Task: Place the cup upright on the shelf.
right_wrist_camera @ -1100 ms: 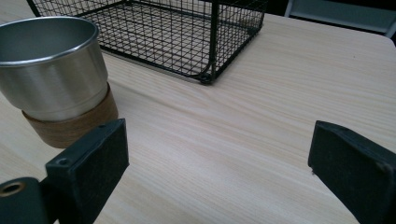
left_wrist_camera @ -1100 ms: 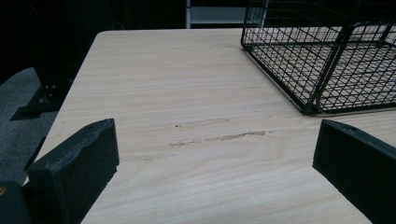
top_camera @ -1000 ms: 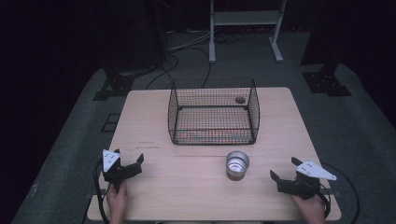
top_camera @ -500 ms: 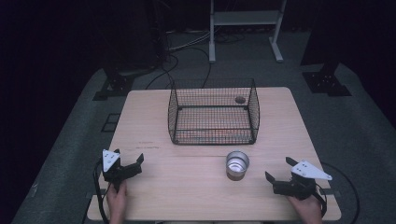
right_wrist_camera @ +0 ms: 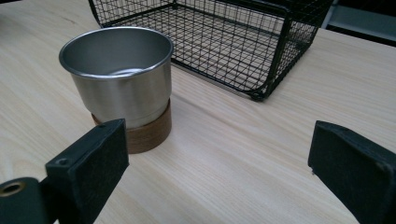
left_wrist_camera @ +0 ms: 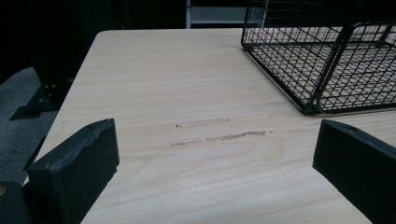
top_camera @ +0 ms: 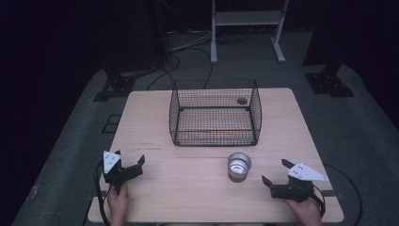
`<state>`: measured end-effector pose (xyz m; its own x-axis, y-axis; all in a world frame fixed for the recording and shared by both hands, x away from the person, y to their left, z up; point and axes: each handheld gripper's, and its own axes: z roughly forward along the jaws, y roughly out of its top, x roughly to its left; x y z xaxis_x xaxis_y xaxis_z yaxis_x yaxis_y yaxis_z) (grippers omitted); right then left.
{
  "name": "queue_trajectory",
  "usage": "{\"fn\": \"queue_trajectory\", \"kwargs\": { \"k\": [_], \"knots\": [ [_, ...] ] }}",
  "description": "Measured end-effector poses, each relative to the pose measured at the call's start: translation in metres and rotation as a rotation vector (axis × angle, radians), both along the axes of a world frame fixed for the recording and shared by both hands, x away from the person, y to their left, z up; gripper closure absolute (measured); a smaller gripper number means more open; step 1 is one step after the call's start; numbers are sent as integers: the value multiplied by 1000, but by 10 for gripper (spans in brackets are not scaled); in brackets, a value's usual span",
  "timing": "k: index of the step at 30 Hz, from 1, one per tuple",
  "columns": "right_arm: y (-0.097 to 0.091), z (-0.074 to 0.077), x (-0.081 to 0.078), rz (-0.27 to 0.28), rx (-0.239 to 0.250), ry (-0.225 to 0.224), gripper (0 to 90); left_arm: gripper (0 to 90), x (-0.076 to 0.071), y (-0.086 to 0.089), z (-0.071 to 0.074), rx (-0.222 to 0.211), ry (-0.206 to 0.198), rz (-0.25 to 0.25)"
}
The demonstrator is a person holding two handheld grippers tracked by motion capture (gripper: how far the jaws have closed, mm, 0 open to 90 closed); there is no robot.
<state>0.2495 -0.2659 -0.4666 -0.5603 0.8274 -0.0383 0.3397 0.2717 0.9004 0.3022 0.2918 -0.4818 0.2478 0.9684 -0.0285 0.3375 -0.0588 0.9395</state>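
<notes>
A steel cup (top_camera: pixel 239 165) (right_wrist_camera: pixel 119 84) with a brown wooden base stands upright on the wooden table (top_camera: pixel 188 197), just in front of a black wire basket (top_camera: pixel 214 113) (right_wrist_camera: pixel 224 42) (left_wrist_camera: pixel 327 56). My right gripper (top_camera: pixel 276 172) (right_wrist_camera: pixel 219 172) is open near the front right of the table, a short way right of the cup, with nothing between its jaws. My left gripper (top_camera: pixel 131 159) (left_wrist_camera: pixel 215 177) is open at the front left, over bare wood, well clear of the basket.
A small dark round object (top_camera: pixel 242 100) lies behind the basket's back right corner. Faint scuff marks (left_wrist_camera: pixel 215 135) cross the wood ahead of the left gripper. A white metal stand (top_camera: pixel 247 28) and cables (top_camera: pixel 183 52) are on the floor beyond the table.
My right gripper has shifted a little to the left, toward the cup. The left gripper, cup and basket have not moved.
</notes>
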Motion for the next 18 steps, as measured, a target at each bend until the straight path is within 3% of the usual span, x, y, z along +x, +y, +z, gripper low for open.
{"fn": "queue_trajectory", "kwargs": {
  "k": [18],
  "knots": [
    [19, 3, -6, 98, 2, 35, 44, 0, 0, 0, 0, 1, 0, 2]
  ]
}}
